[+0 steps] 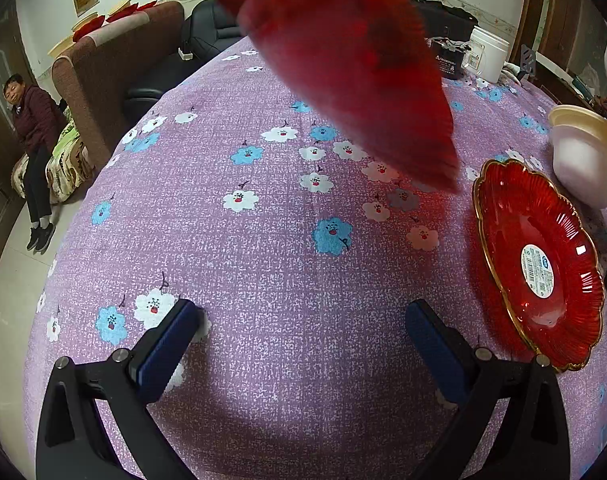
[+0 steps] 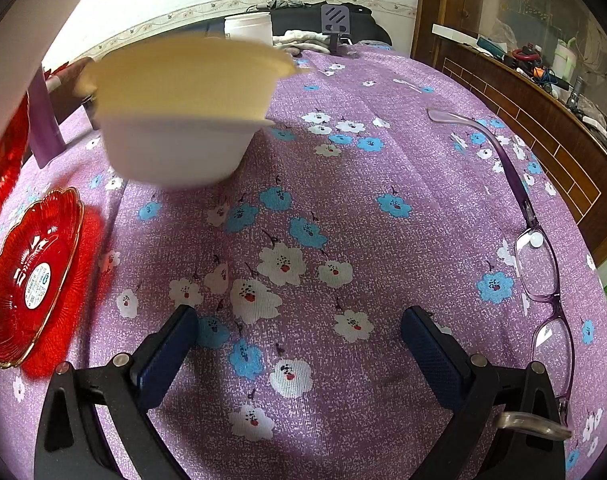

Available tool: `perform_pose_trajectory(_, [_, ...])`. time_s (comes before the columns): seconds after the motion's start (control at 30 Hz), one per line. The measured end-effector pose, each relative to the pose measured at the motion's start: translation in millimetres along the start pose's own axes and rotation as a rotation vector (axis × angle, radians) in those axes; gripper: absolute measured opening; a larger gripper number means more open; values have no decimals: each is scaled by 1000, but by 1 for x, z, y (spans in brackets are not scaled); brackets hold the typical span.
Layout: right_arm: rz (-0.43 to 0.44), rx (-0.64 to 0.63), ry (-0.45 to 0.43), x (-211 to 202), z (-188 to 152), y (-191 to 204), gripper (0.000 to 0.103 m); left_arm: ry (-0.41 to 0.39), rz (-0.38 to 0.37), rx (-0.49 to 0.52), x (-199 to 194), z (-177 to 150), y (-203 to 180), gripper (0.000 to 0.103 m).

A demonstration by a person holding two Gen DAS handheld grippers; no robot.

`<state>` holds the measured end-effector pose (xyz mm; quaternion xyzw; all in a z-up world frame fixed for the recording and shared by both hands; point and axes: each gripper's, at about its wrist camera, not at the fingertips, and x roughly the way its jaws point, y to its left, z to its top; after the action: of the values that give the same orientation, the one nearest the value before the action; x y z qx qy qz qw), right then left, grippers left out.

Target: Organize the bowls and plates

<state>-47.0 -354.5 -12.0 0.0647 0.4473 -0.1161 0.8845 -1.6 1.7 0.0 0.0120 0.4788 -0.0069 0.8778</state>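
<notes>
A red glass plate (image 1: 539,264) with a gold rim and a white label lies on the purple flowered tablecloth (image 1: 263,240), right of my left gripper (image 1: 303,328), which is open and empty. The plate also shows at the left in the right wrist view (image 2: 35,276). A second red plate (image 1: 343,60), blurred, is in the air above the table. A white bowl with a cream bowl stacked in it (image 2: 179,120), blurred, hangs above the cloth ahead of my right gripper (image 2: 299,332), which is open and empty. The bowls also show in the left wrist view (image 1: 583,160).
Purple-framed glasses (image 2: 539,264) lie on the cloth right of the right gripper. A white tub (image 1: 485,54) and a black battery (image 1: 449,60) stand at the table's far edge. A person (image 1: 31,136) sits at the left beside a brown sofa (image 1: 115,76).
</notes>
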Motion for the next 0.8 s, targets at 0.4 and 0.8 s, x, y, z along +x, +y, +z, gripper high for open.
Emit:
perform_pose_trajectory(0.4, [0, 0, 0, 0, -1, 0, 102, 0, 0, 0, 0, 0, 0, 103])
perform_pose_trajectory(0.8, [0, 0, 0, 2, 0, 0, 102, 0, 0, 0, 0, 0, 0, 103])
